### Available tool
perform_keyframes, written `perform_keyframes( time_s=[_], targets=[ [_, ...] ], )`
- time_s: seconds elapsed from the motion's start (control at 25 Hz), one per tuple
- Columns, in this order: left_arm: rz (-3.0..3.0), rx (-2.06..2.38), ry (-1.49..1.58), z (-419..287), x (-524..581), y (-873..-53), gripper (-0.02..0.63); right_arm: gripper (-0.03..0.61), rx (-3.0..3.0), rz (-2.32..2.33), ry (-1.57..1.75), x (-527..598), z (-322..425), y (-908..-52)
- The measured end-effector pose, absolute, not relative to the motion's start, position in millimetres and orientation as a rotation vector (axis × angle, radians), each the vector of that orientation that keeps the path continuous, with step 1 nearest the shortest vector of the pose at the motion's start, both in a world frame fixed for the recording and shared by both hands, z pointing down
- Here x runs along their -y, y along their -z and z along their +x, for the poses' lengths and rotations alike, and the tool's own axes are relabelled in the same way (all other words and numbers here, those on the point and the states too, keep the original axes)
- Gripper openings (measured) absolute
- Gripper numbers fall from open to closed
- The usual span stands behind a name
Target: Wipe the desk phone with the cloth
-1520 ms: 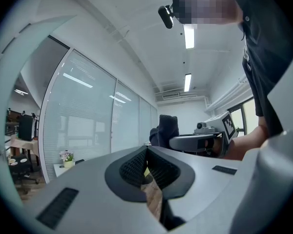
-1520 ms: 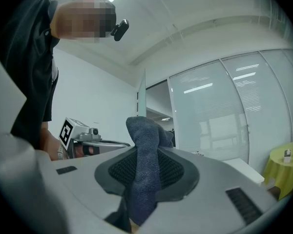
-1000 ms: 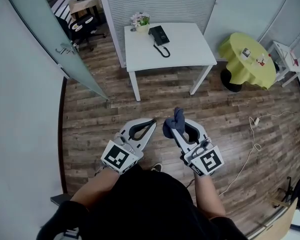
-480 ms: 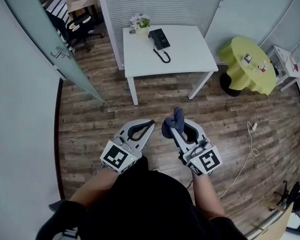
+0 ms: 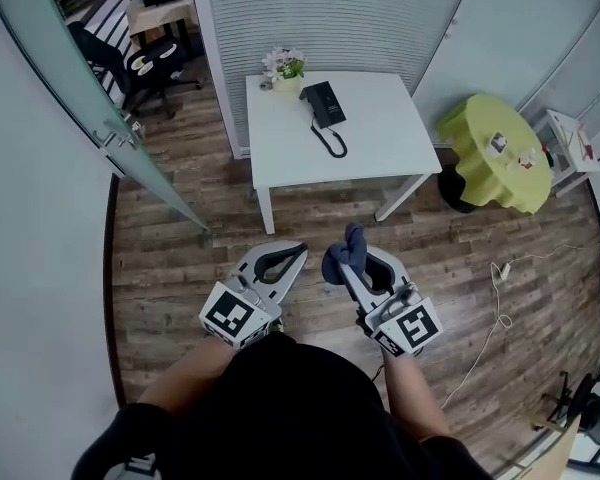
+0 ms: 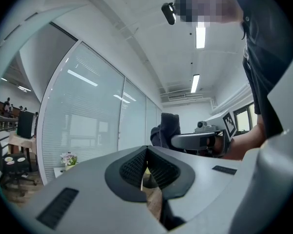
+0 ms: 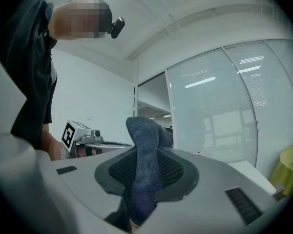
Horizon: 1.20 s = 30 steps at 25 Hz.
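Note:
A black desk phone [image 5: 323, 104] with a coiled cord lies on the white table [image 5: 380, 138] far ahead of me. My right gripper [image 5: 352, 245] is shut on a dark blue cloth [image 5: 344, 253], which bunches up above its jaws; the cloth [image 7: 143, 165] fills the middle of the right gripper view. My left gripper [image 5: 294, 254] is shut with nothing between its jaws, and its pads [image 6: 146, 167] meet in the left gripper view. Both grippers are held over the wooden floor, well short of the table.
A small flower pot [image 5: 285, 67] stands at the table's back left, beside the phone. A round yellow-covered table [image 5: 500, 153] is at right, a glass door [image 5: 100, 118] at left, and a white cable [image 5: 500, 308] trails on the floor at right.
The view has moved forward a little, so the table and phone sit lower in the head view. Both grippers keep their pose, the right one still holding the cloth.

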<state>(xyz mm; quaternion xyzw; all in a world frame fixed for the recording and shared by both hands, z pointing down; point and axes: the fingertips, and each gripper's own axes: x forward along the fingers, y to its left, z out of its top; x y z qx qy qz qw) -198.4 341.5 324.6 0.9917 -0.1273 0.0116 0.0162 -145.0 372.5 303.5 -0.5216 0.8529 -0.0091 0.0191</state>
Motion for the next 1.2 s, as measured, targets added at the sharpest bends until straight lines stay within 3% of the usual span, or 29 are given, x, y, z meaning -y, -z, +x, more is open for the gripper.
perform_keyframes(
  time_s=[0.56,1.2],
  targets=[
    [3.069,0.335,-0.048,-183,-257,-334,0.009,0.114,-2.611,-1.677,0.067,-292,-134,-315],
    [3.056,0.466,-0.076,-60,-191,-333,0.009,0.114,-2.660,-1.555,0.092,-219,-7,-320]
  ],
)
